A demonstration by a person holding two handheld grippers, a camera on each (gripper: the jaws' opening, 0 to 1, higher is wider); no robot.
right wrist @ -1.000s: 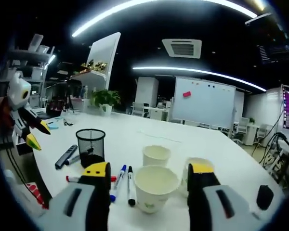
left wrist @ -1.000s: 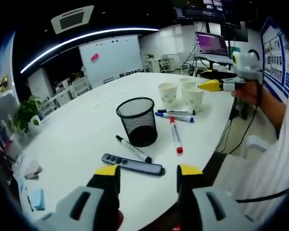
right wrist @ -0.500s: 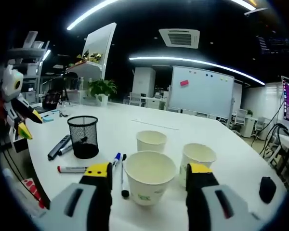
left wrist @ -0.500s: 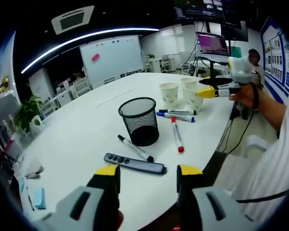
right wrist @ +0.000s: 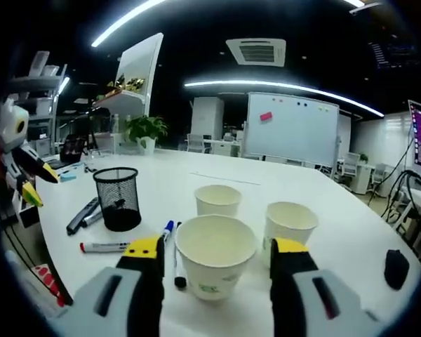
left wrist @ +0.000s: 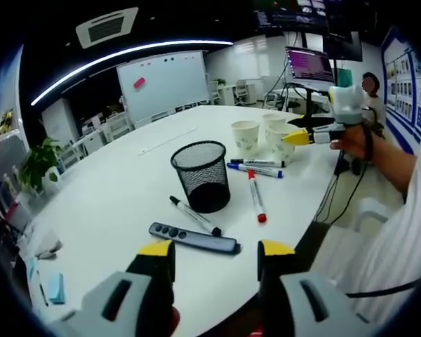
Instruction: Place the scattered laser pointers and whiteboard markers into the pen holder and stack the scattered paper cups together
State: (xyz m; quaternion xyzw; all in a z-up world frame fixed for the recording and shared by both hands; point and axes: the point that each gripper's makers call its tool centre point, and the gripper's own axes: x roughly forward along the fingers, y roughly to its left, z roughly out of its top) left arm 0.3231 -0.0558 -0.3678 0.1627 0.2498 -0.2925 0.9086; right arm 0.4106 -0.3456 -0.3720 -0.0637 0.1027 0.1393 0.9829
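Observation:
A black mesh pen holder [left wrist: 200, 175] stands mid-table. Around it lie a black marker [left wrist: 194, 215], a dark laser pointer [left wrist: 193, 239], a red marker [left wrist: 256, 198] and a blue marker [left wrist: 256, 170]. My left gripper [left wrist: 216, 253] is open above the table's near edge, short of the laser pointer. Three paper cups stand upright; the nearest cup [right wrist: 214, 281] sits between the jaws of my open right gripper [right wrist: 216, 246], with a gap on each side. The other cups [right wrist: 218, 201] [right wrist: 289, 223] stand behind it. The pen holder [right wrist: 119, 198] is to the left there.
A hand holds the right gripper [left wrist: 305, 135] by the cups [left wrist: 284, 142]. The left gripper [right wrist: 17, 165] shows at the far left. A small black object [right wrist: 396, 267] lies at the right. A whiteboard [left wrist: 165, 84] and chairs stand beyond the white table [left wrist: 112, 189].
My right gripper has moved forward, so the nearest cup now sits between its jaws. The left gripper has hardly moved. The pens and pen holder lie as before.

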